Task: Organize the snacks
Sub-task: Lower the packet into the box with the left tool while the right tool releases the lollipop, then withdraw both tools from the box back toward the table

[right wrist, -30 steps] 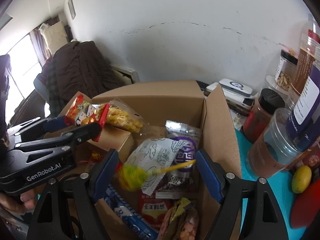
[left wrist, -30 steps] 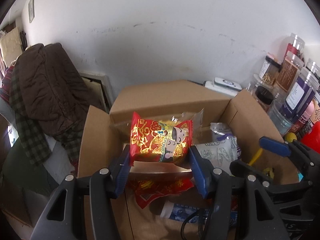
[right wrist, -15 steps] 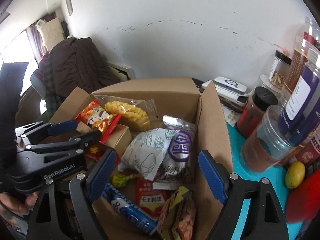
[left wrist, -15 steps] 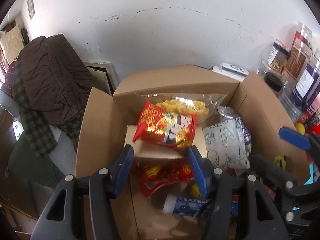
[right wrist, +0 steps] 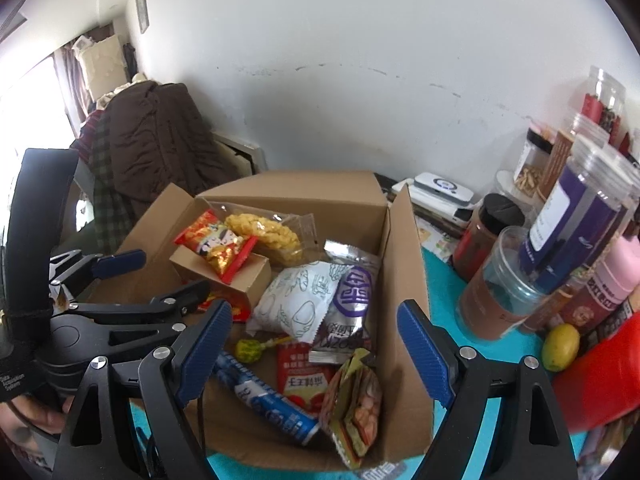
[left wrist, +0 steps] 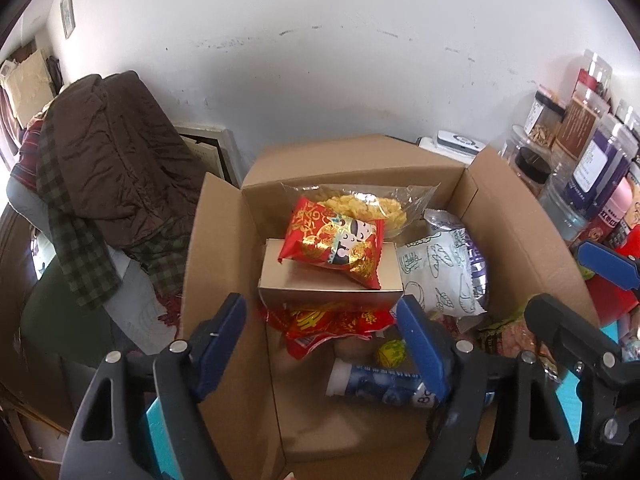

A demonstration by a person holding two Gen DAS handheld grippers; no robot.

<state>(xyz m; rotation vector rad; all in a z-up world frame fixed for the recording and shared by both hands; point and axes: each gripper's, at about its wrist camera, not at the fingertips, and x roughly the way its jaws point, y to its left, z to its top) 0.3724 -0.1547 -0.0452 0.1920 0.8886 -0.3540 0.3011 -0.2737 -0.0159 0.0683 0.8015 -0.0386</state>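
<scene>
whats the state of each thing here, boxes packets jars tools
cardboard box: flaps open
small carton: closed
red packet: sealed, lying on carton
lollipop: wrapped, on box floor
empty jar: lidless
left tool: open
right tool: open

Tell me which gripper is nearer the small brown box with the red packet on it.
Left. The left gripper hangs open directly in front of the small brown box; the right gripper sits farther right, over the lollipop.

A lived-in home room: coats (left wrist: 108, 184) heaped on a chair, pantry jars (right wrist: 576, 240) along the wall.
</scene>
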